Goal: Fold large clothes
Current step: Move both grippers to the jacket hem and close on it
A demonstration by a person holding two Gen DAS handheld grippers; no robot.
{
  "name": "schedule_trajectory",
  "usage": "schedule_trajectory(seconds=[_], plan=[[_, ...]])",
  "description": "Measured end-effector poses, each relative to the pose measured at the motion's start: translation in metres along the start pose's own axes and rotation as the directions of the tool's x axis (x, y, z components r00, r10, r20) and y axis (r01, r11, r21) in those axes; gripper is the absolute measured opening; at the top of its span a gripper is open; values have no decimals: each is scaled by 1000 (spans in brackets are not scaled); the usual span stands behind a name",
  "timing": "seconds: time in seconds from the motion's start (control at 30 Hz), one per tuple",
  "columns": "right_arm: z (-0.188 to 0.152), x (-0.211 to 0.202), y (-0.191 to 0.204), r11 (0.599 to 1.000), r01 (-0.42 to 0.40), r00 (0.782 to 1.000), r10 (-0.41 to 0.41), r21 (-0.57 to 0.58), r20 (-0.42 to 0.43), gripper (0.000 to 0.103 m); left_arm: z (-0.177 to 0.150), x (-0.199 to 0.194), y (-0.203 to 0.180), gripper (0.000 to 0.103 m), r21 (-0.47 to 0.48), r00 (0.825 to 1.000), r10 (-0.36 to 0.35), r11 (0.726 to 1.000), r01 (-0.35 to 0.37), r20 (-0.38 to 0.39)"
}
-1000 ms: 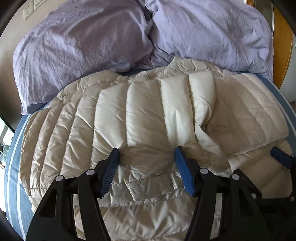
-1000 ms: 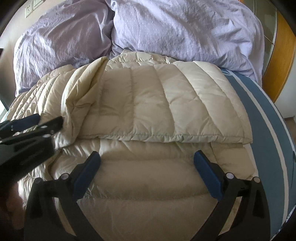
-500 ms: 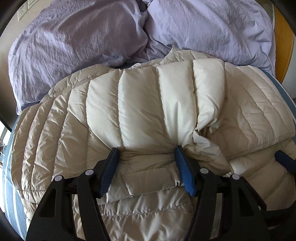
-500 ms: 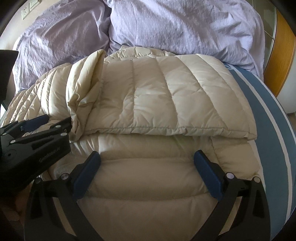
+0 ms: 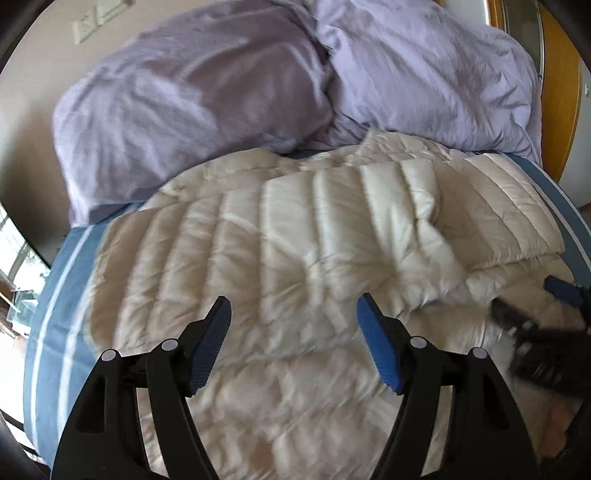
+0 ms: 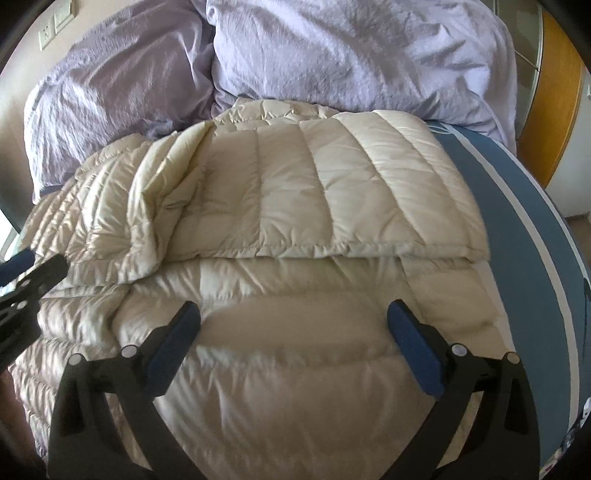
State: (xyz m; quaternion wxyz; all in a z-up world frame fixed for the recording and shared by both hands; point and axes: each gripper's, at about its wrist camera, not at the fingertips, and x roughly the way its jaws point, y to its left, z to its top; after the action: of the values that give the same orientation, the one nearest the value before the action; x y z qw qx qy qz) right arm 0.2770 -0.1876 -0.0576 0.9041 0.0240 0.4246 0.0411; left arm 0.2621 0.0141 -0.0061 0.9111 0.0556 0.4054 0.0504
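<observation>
Cream quilted down, your puffer jacket point(image 6: 295, 206) lies spread across the bed point(image 6: 517, 229), covering most of the blue sheet with its pale stripes. One panel is folded over on top of the rest, its stitched hem running straight across the middle of the right wrist view, and a crumpled flap bunches at that panel's left end. Your left hand-held gripper point(image 5: 293, 332) hovers above the left part of the jacket with its blue pads point(image 5: 376, 347) well apart; its jaws have just been opening, and in the blurred left wrist view the fabric lies flat under them, with nothing pinched between them. Your right hand-held gripper point(image 6: 293, 332) has its jaws spread wide over the nearer, lower layer of the jacket, the pads at either side of a puffed section, and it grips nothing; whether the pads touch the fabric you cannot tell. Each hand-held gripper shows at the edge of the other's view, so the two sit near each other. Beyond the jacket, two lilac pillows point(image 6: 332, 59) lean at the head of the bed, touching the jacket's far edge. A white wall plate point(image 6: 55, 26) sits on the wall at upper left, and a wooden panel point(image 6: 554, 96) stands at the right.
</observation>
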Motion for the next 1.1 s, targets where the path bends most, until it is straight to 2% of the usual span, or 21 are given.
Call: schedule_trajectory(seconds=[0.3,0.53,0.7,0.83,0.93,1.1], plan=[[-30,-43,-25,1000,1,1000,-1,11,-1,101,-57,-40,78,72,-106,999,30,994,-31,-17],[-64,-77,-61,999,44,999,-44,-10,3,101,-109,-64,140,72,-191,997,62,979,-72,-53],[-89,-95,-96,999,51,999,-51,2,-15,101,-137,-75,168,72,-231,997,32,972,-48,-75],[-108,-103,-120,1000,25,999,-25,1,-41,100,-158,-85,177,71,-240,996,-36,971,15,-83],[-117,-105,-131,1000,27,998,-27,-12,-55,94,-167,-87,177,71,-233,994,-67,971,44,-90],[-125,-100,-141,1000,-8,996,8,-2,-94,83,-175,-86,171,62,-233,987,-112,969,83,-115]])
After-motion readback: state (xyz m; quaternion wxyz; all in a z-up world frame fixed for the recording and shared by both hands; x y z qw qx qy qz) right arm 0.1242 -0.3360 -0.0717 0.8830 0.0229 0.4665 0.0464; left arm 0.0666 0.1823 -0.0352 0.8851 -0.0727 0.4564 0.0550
